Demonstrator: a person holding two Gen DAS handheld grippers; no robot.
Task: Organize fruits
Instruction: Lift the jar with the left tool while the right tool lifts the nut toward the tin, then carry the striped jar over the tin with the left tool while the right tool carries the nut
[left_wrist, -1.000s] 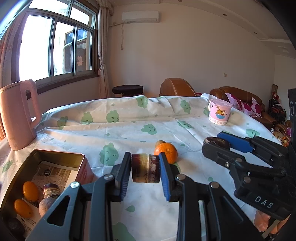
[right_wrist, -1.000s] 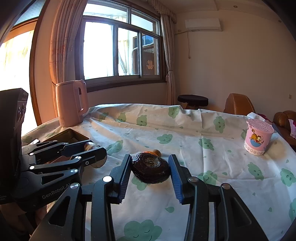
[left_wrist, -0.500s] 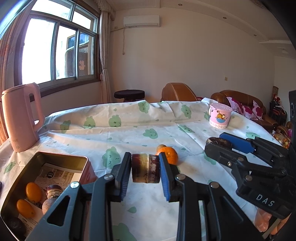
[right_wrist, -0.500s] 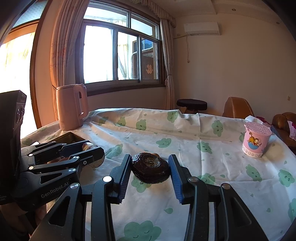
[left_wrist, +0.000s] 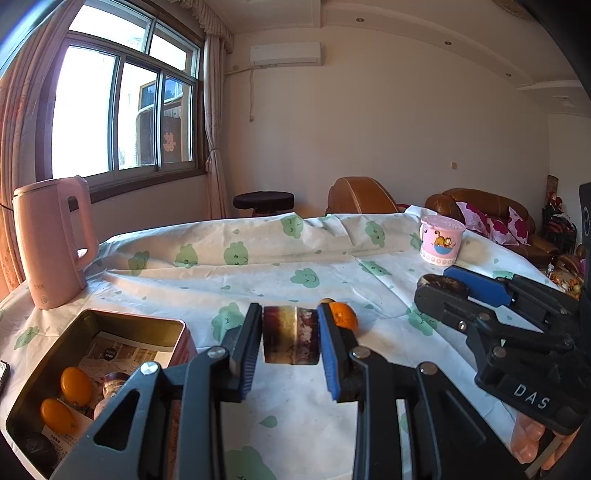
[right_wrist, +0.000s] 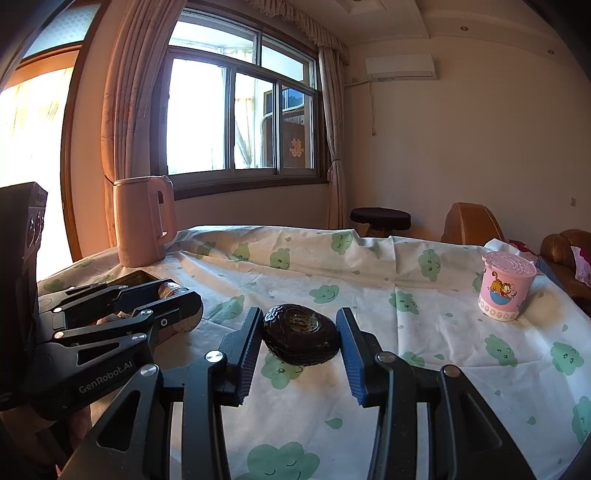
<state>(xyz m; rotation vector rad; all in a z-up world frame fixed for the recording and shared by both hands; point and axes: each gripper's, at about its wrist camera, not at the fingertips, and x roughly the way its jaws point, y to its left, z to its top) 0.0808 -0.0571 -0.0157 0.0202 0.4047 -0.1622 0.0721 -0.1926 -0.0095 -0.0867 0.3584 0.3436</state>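
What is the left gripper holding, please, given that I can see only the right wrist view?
Observer: The left gripper is shut on a short brown chunk with a pale band around it.
Operator: Thank you. Is there any fruit in the tin yet?
Observer: Yes, the tin holds two small orange fruits, beside other pieces, on a printed paper lining.
Operator: Is any fruit still out on the table?
Observer: An orange lies on the tablecloth, just beyond the left gripper's right finger.
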